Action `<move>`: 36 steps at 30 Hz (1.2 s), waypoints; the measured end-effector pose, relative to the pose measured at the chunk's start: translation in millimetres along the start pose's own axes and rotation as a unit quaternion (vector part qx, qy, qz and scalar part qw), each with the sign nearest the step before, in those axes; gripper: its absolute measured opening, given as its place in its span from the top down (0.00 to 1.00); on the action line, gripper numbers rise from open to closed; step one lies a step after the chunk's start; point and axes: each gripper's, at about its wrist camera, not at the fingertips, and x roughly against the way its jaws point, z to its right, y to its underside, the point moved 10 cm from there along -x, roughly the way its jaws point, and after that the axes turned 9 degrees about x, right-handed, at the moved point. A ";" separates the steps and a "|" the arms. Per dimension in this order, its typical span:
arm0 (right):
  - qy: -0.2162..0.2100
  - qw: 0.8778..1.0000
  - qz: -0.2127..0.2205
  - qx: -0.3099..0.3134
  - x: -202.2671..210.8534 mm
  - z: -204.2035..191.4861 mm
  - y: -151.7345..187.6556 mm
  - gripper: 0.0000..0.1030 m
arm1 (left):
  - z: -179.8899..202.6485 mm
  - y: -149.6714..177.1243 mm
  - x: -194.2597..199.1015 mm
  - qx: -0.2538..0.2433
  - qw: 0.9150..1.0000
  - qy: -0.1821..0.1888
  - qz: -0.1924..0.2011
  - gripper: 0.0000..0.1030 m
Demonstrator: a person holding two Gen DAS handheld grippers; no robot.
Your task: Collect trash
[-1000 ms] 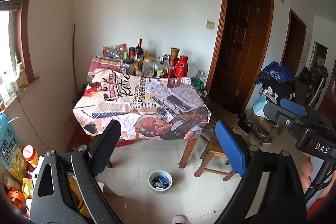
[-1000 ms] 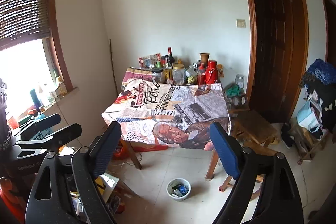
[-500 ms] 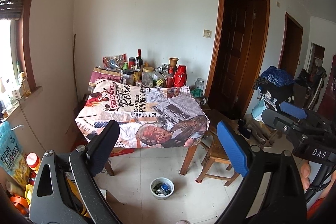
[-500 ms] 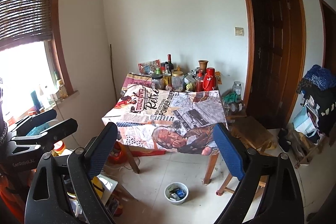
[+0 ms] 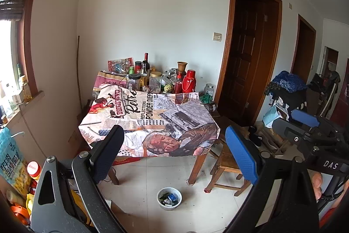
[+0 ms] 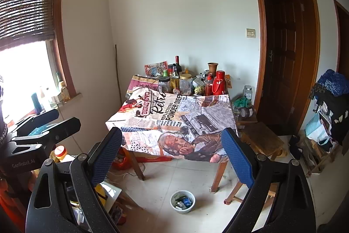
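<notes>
Left claw (image 5: 172,152) spread wide, empty. Right claw (image 6: 172,154) likewise spread, empty. Both held high, well apart from any target.

Nearest candidate: white bowl of trash (image 5: 169,198) on the floor (image 5: 152,174), just in front of the tabletop's near right leg; seen also in right view (image 6: 182,201). Contents small, mixed, one blue piece; individual items too small to identify. Bowl round, no long axis.

Key relation: bowl lies below and ahead of both claws, nearly centred between the fingers in each view. Judgement: neither claw clearly nearer; a downward reach is needed.

Further: tabletop (image 5: 150,121) under printed cloth, bottles and jars (image 5: 157,80) crowded along far edge.

Versus 1.0 s ago: the table sits lower in both views, the views tilted upward; claws unchanged in spread.
</notes>
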 end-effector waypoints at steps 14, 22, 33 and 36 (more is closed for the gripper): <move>-0.002 1.000 -0.008 -0.003 -3.0 6.1 -0.9 0.12 | 1.3 -3.4 -6.2 -0.002 1.000 -0.002 -0.001 0.08; -0.002 1.000 -0.008 -0.003 -3.1 6.5 -1.1 0.12 | 4.4 -3.4 -5.9 0.000 1.000 -0.002 0.000 0.08; -0.003 1.000 -0.009 -0.010 -2.2 7.0 -1.1 0.12 | 10.7 -2.9 -3.7 -0.003 1.000 -0.007 0.003 0.08; -0.004 1.000 -0.009 -0.010 -2.0 6.7 -0.9 0.12 | 12.1 -4.0 -2.4 -0.002 1.000 -0.009 0.003 0.08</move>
